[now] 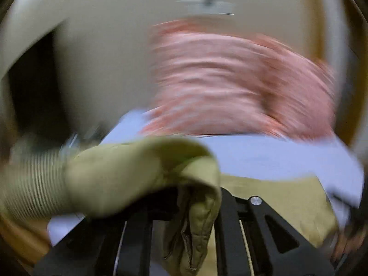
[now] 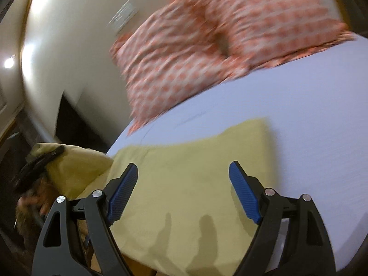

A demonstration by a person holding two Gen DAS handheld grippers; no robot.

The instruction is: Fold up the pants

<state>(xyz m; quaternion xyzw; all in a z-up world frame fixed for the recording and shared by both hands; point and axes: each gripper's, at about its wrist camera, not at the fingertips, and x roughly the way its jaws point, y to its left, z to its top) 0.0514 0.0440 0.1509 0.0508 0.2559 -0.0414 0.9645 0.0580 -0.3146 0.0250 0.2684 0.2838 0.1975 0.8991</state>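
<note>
Olive-yellow pants point(image 2: 188, 174) lie partly spread on a pale blue bed sheet point(image 2: 310, 119). In the left wrist view my left gripper point(image 1: 195, 197) is shut on a bunched fold of the pants point(image 1: 128, 170), lifted over the bed; its ribbed cuff end point(image 1: 32, 184) hangs blurred at the left. In the right wrist view my right gripper point(image 2: 184, 172) is open and empty, hovering just above the flat part of the pants, its blue pads point(image 2: 124, 191) spread wide. The left gripper point(image 2: 43, 161) shows at the far left there, holding raised cloth.
A pink-and-white patterned pillow point(image 2: 218, 41) lies at the head of the bed, also in the left wrist view point(image 1: 230, 80). A cream wall point(image 2: 69, 46) stands behind. The bed's edge drops to a dark gap point(image 2: 73, 124) at the left.
</note>
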